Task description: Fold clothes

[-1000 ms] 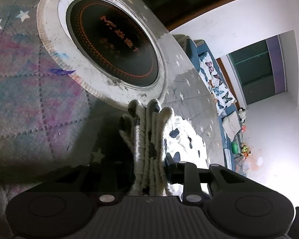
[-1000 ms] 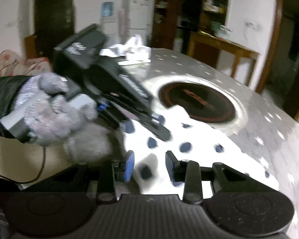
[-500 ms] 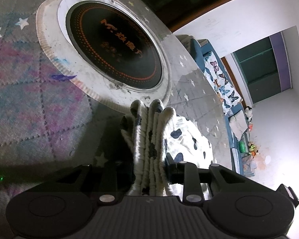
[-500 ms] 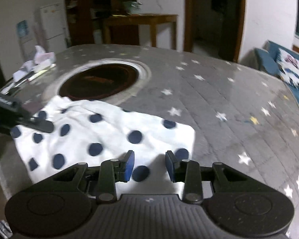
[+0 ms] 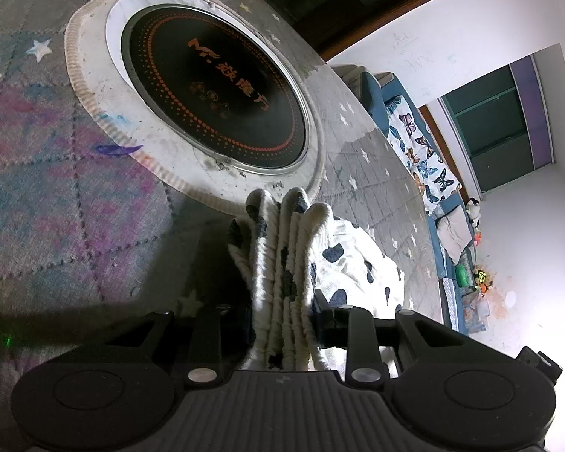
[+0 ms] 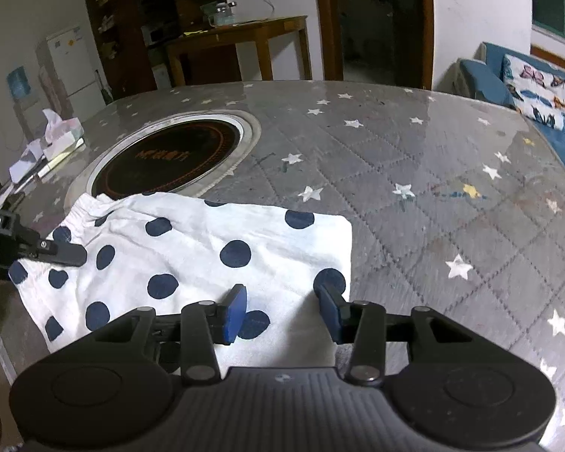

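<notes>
Swinging round over the last second, my right hand-held gripper [image 6: 281, 310] now looks down across the polka-dot garment [image 6: 192, 252] instead of at my other hand, and it hangs over the near edge with its blue pads [image 6: 234, 312] spread wide and nothing between them. My left hand-held gripper [image 5: 282, 307] has hardly shifted: it stays clamped on a bunched, pleated edge of the cloth. The garment lies on the star-patterned surface [image 6: 414, 173], its far edge touching the rim of the round cooktop [image 6: 169, 158]. I judge the right side is lining up a grip for the next fold.
</notes>
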### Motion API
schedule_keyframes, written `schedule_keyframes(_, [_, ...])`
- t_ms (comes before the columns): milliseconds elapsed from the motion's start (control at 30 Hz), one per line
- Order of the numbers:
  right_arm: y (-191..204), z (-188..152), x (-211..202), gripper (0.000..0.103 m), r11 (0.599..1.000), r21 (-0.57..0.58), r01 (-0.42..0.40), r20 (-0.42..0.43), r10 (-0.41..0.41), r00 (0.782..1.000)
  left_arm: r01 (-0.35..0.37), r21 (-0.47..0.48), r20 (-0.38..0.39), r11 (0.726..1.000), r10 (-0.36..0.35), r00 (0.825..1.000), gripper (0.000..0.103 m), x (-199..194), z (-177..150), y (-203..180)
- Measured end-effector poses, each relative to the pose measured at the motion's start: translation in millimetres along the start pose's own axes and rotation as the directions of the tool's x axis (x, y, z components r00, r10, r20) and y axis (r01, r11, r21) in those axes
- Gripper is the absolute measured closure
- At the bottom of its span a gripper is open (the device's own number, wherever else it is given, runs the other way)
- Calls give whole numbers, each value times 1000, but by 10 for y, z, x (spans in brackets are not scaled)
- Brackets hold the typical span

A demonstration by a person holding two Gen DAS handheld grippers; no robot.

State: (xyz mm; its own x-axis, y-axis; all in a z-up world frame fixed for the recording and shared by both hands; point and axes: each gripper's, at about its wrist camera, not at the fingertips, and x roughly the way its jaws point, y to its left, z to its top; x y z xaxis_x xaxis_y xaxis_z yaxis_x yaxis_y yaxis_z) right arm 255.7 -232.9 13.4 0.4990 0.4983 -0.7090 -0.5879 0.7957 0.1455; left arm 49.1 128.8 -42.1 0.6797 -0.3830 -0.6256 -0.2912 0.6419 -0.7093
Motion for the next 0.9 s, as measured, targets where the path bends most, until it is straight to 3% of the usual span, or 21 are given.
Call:
schedule_keyframes(433, [-29,-13,-11,58,995,94,21,11,-22,1000,-4,18,3,1000,4,1000,72,-4,6,-28])
schedule_keyframes(567, [-39,-52,-35,44,993,104,55,19,-58,998,-13,41,9,999,13,1000,72,-7,4,-63])
schedule_keyframes(767, [-95,-119,-40,46,990,128,57,20,-60,998,-29,68,13,997,28,1000,72,-2,2,-101])
schedule_keyframes(833, [-93,-121,-34,56,991,130,41,22,-44,999,-34,79,17,996,33,999,72,-5,1,-125])
schedule_keyframes(900, [-88,-123,-33,74,991,129,17,21,-20,1000,-39,93,23,995,37,999,72,-10,0,-156])
